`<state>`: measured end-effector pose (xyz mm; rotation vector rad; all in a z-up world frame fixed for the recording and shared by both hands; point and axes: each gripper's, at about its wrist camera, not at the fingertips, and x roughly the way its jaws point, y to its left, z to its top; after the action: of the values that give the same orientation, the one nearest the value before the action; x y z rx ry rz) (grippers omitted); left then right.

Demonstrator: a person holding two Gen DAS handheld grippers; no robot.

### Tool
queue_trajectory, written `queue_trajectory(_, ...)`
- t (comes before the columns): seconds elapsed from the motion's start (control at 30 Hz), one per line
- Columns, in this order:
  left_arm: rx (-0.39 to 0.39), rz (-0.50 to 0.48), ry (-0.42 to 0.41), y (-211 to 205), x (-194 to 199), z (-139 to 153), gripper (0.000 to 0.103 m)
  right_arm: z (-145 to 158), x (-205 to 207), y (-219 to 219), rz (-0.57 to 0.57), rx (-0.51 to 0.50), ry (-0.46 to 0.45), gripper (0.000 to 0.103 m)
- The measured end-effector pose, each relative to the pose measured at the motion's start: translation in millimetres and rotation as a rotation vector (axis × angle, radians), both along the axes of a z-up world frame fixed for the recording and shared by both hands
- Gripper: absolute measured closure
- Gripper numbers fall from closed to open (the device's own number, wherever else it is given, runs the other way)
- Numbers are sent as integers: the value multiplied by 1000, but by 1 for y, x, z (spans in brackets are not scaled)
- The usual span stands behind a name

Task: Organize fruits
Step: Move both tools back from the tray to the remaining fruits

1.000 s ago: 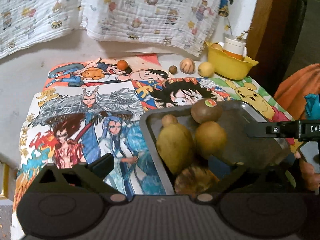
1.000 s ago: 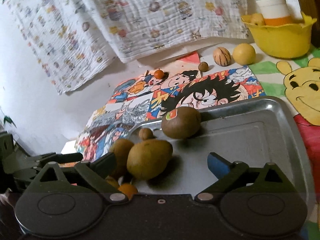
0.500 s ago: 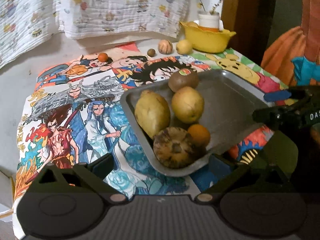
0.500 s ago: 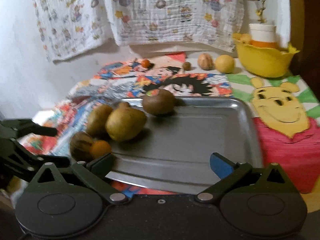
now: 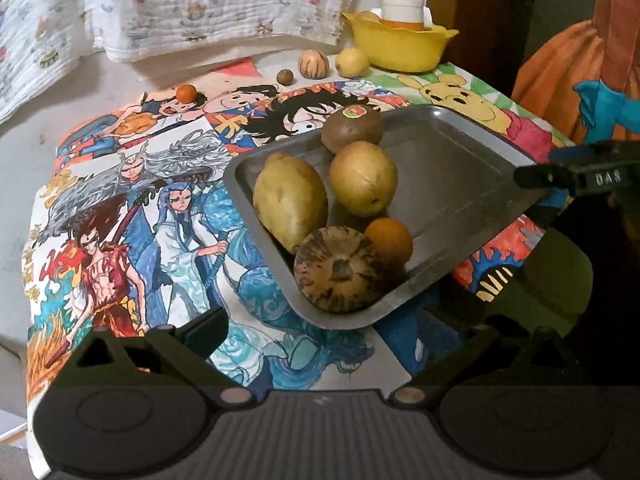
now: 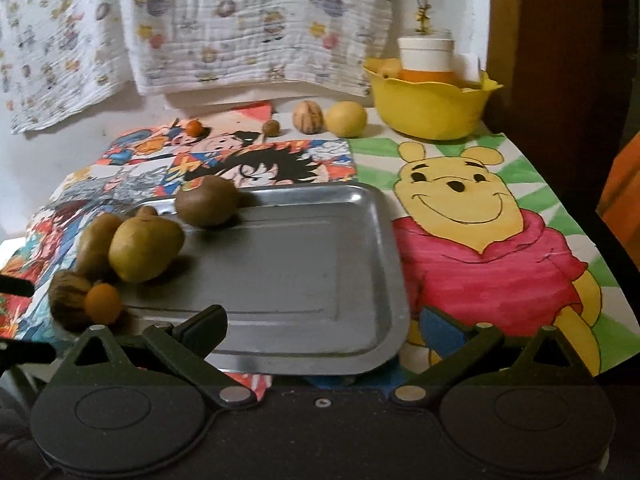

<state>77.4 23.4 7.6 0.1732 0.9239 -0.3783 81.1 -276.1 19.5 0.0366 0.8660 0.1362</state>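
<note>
A metal tray (image 5: 460, 184) (image 6: 304, 272) lies on the cartoon-print cloth and holds several fruits: a kiwi (image 5: 352, 128) (image 6: 207, 201), two yellow-green fruits (image 5: 290, 200) (image 5: 363, 178), a striped brown fruit (image 5: 340, 270) (image 6: 68, 294) and a small orange (image 5: 389, 240) (image 6: 103, 303). Four loose fruits sit at the back: a small orange (image 5: 187, 92), a brown nut-like fruit (image 5: 285, 76), a striped fruit (image 5: 315, 63) and a yellow fruit (image 5: 352, 62). My left gripper (image 5: 332, 328) is open and empty in front of the tray. My right gripper (image 6: 324, 324) is open and empty over the tray's near edge.
A yellow bowl (image 5: 400, 46) (image 6: 430, 106) with a white-and-orange cup stands at the back right. A patterned white cloth (image 6: 240, 20) hangs behind. The table's front and right edges drop off close to the tray. The other gripper (image 5: 580, 176) shows at the right.
Both grippers have pulled back from the tray, so more of the tray and table shows. The fruits in the tray have kept their places.
</note>
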Motion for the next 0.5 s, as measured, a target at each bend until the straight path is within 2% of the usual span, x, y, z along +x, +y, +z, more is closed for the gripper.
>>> queue_trajectory(0.27, 18, -20, -23, -1, 9, 13, 1, 3, 17, -5, -34, -6, -7, 1)
queue_trajectory(0.5, 12, 34, -70, 13, 38, 29, 1, 8, 44, 6, 1, -17, -30, 1)
